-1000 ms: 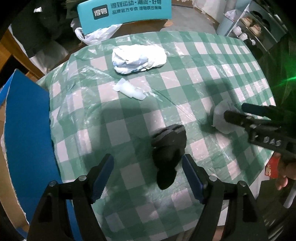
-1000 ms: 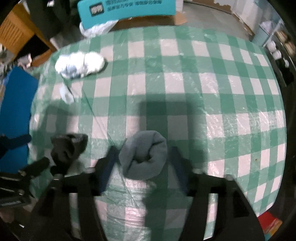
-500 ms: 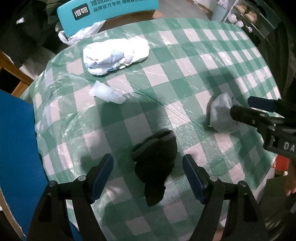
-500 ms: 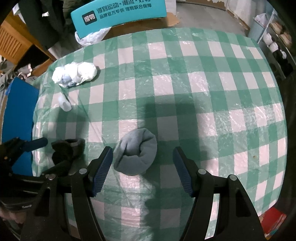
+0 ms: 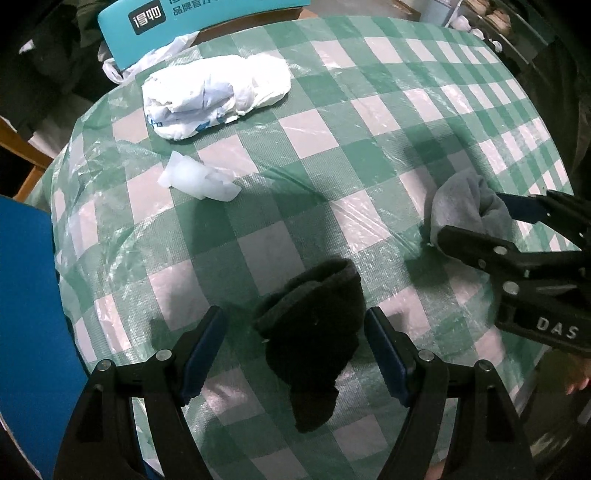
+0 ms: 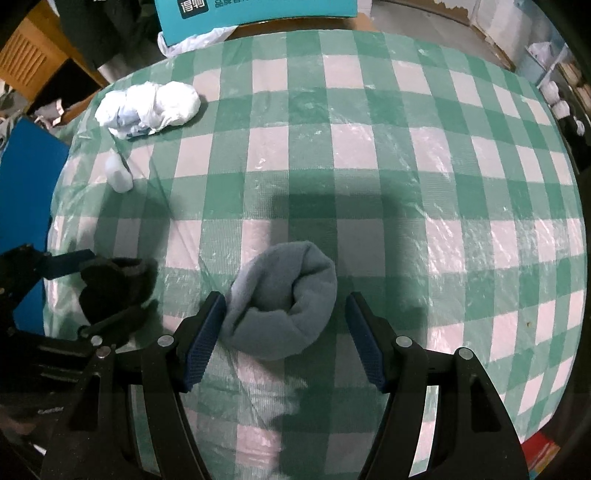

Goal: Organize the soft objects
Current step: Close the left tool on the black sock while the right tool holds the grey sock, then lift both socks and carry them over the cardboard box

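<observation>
On the checked bench we are straddling a black sock (image 5: 314, 321) with the left gripper (image 5: 295, 354) and a grey sock (image 6: 282, 306) with the right gripper (image 6: 286, 332), fingers released, risking pinching the plastic cover too.

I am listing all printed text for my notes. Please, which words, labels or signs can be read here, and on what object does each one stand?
"得物": white characters in a dark square logo on the teal box behind the table.
"DAS": white letters on the right gripper body; possibly cut off.
The white line of Chinese text beside the logo on the box is cropped and too blurred to read.
</observation>
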{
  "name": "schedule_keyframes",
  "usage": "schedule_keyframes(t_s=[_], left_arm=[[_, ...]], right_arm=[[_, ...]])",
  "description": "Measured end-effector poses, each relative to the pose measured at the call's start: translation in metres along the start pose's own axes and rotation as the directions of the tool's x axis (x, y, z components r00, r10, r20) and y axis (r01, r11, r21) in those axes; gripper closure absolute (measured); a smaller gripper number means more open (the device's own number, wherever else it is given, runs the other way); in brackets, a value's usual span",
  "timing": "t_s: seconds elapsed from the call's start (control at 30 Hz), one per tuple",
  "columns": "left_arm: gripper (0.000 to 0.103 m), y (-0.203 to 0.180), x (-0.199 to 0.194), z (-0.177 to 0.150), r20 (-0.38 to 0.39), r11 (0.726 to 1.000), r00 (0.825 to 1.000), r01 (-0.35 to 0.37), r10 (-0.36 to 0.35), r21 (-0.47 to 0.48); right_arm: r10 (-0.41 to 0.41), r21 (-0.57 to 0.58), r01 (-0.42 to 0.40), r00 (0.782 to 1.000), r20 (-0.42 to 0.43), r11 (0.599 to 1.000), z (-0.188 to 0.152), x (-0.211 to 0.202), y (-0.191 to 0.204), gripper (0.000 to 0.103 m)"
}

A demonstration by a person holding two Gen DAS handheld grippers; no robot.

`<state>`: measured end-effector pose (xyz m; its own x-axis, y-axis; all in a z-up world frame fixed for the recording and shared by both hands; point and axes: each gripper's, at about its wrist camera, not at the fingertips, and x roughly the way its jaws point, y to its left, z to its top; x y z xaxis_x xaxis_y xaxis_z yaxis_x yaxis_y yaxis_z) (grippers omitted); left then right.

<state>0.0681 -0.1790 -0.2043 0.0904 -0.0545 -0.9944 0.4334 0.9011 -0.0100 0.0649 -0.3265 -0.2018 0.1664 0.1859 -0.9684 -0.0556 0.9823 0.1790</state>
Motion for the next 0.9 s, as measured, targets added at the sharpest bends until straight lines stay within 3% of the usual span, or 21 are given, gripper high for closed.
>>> schedule_keyframes(t_s=[0.17,0.27,0.33,0.57,0.9], left_arm=[[0.049,-0.002,-0.002,-0.003,0.010,0.999,1.000,-0.025,0.024,0.041],[0.056,-0.002,-0.003,-0.005,0.003,0.999,1.000,-0.009,0.009,0.044],[0.058,-0.002,-0.004,-0.007,0.003,0.999,1.000,-0.009,0.008,0.048],[0.060,0.007,-0.027,-0.020,0.042,0.999,0.999,-0.004,0.002,0.039],[0.060,0.012,-0.054,-0.029,0.091,1.000,0.996,0.001,-0.002,0.014]], right_arm=[[-0.032,-0.039,0.032,0.999,-0.008,0.999,0.003,0.006,0.009,0.037],[-0.049,-0.049,0.047,0.998,-0.031,0.998,0.003,0.009,0.013,0.039],[-0.038,-0.049,0.037,0.999,-0.036,0.998,0.003,0.010,0.018,0.059],[-0.037,-0.053,0.036,0.999,-0.011,0.998,0.006,-0.003,0.027,0.065],[-0.012,-0.090,0.018,0.998,0.059,0.996,0.012,-0.039,0.053,0.066]])
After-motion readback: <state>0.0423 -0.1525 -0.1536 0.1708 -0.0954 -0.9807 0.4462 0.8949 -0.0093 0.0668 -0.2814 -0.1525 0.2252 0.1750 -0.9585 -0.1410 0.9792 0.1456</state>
